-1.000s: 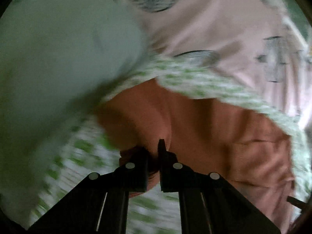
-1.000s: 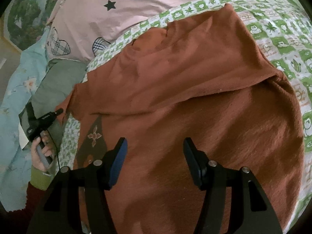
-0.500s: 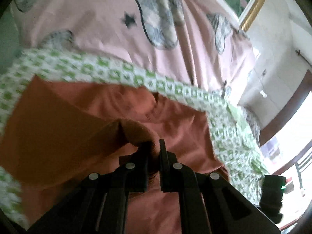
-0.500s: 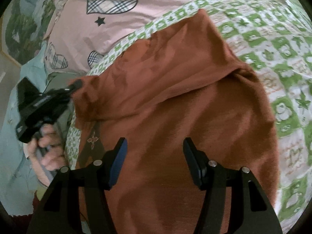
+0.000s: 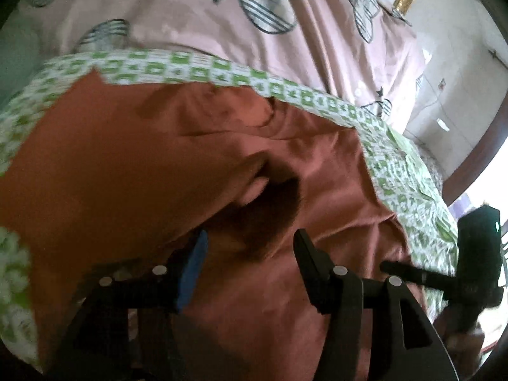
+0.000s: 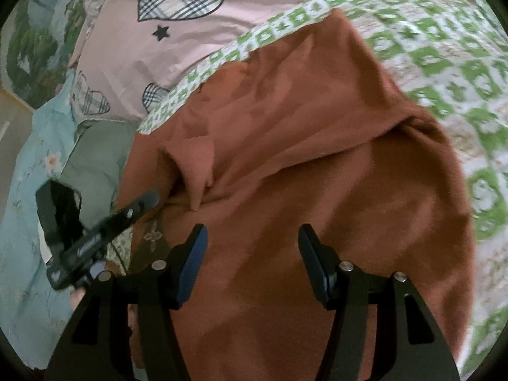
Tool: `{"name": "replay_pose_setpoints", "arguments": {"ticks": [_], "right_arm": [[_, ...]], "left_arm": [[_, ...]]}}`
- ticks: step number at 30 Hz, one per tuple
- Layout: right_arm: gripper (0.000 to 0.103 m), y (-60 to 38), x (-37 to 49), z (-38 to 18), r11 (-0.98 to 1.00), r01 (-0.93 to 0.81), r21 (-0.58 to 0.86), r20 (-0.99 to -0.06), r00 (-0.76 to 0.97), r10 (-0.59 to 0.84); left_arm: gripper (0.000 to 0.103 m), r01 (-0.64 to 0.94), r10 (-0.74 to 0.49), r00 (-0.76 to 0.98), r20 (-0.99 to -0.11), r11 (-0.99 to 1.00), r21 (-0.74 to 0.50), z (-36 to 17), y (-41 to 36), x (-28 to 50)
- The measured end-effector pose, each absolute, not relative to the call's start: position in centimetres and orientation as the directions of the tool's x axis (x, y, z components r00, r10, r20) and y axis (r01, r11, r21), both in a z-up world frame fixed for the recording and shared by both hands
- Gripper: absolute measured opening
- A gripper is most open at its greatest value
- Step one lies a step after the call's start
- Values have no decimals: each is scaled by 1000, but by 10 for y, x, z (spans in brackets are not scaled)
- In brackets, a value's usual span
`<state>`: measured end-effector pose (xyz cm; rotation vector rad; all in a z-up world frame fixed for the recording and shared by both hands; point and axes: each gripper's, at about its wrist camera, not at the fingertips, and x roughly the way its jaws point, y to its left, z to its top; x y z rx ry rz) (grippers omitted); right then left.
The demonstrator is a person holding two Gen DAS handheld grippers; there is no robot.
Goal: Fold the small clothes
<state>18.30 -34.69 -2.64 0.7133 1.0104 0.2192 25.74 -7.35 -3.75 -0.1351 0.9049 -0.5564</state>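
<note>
A rust-orange small garment point(image 5: 133, 146) lies spread on a green-and-white patterned cloth point(image 5: 197, 66). Its left sleeve is folded in over the body, the cuff point(image 6: 197, 165) lying loose near the middle. My left gripper point(image 5: 250, 241) is open and empty just above the garment, right behind the dropped fold point(image 5: 270, 197). It also shows in the right wrist view point(image 6: 139, 206) at the garment's left edge. My right gripper point(image 6: 252, 238) is open and empty over the lower body of the garment point(image 6: 317, 190). It shows in the left wrist view point(image 5: 400, 270) at the right.
The patterned cloth point(image 6: 444, 73) lies on a bed with a pink sheet printed with plaid hearts and stars point(image 6: 177, 31). A grey-green folded cloth point(image 6: 95, 152) and a light blue floral fabric point(image 6: 28, 171) lie to the left. A wall and window point(image 5: 460, 101) stand beyond the bed.
My left gripper carried the sleeve rightward over the garment's body, then opened and let it go. The sleeve now lies folded in. My right gripper stayed open, shifting slightly.
</note>
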Motion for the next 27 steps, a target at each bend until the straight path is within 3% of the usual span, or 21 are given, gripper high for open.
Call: {"name": "replay_pose_setpoints", "arguments": {"ticks": [9, 15, 16, 17, 24, 27], "right_arm": [[61, -294, 230, -28, 770, 62, 635, -689, 496, 528], [61, -272, 274, -49, 769, 45, 638, -689, 479, 544], [48, -271, 276, -51, 765, 39, 642, -684, 479, 550], [12, -273, 279, -51, 758, 26, 652, -672, 482, 562], [9, -327, 263, 4, 806, -21, 592, -674, 536, 509], [9, -376, 261, 17, 835, 73, 545, -704, 581, 409]], "left_arm": [[57, 133, -239, 599, -764, 971, -200, -57, 42, 252], [57, 19, -183, 582, -792, 977, -212, -75, 78, 271], [57, 13, -178, 579, -796, 978, -209, -77, 79, 274], [57, 10, -175, 579, -796, 978, -207, -78, 78, 277], [56, -9, -141, 593, -793, 983, -181, -78, 73, 297], [56, -20, -121, 598, -792, 986, -166, -80, 69, 301]]}}
